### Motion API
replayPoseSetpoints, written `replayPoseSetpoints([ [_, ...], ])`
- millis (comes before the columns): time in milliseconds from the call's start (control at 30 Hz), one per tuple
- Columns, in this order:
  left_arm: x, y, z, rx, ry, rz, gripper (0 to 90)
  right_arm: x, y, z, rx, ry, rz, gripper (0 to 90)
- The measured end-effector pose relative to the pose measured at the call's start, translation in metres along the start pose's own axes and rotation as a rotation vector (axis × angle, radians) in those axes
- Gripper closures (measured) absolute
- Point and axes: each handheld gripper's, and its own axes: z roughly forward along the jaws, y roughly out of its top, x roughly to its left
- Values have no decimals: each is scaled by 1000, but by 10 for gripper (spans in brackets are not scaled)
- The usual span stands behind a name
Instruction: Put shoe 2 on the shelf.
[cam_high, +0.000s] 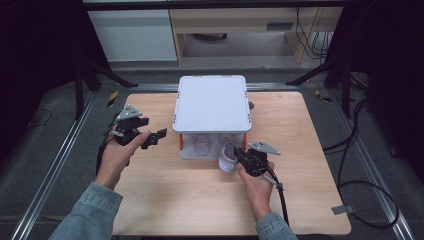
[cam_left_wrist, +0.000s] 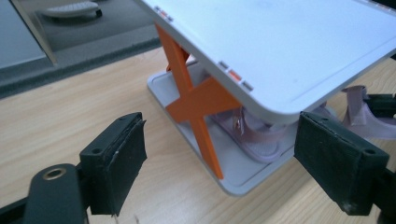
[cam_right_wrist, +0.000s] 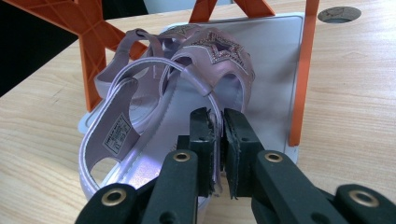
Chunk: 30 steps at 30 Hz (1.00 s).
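Right now our right gripper (cam_right_wrist: 219, 154) has its jaws clamped together on the thin edge of a lilac sandal (cam_right_wrist: 154, 126) — the pads pinch the side of the sole near its heel end. In the right gripper view the sandal lies tilted, its toe straps with the glittery star resting on the lower tray of the white shoe rack (cam_right_wrist: 275, 70), its heel end sticking out past the rack's front edge over the wooden table (cam_right_wrist: 42, 135). In the high view the same sandal (cam_high: 227, 159) hangs at the front of the rack (cam_high: 212, 102), just beside its right front corner, with our right gripper (cam_high: 239, 156) touching it from the near side. A second lilac sandal (cam_high: 202, 145) sits further in on the rack's lower tray, under the white top shelf.

Our left gripper (cam_left_wrist: 219, 163) holds nothing — its jaws stand wide apart, and it hovers to the left of the rack, pointing at an orange cross brace (cam_left_wrist: 198, 100) on the rack's side. In the high view this gripper (cam_high: 155, 137) is near the rack's left front corner, apart from it.
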Motion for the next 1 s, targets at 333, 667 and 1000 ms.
replayPoseSetpoints([
  [333,-10,22,6,-64,-43,2,502,-2,4,6,-3,-10,4,828],
  [667,-29,45,29,-53,-86,43,825,-1,8,10,-14,-22,-15,829],
  [1000,-35,46,52,-4,-105,54,892,0,10,16,-21,-38,-30,829],
])
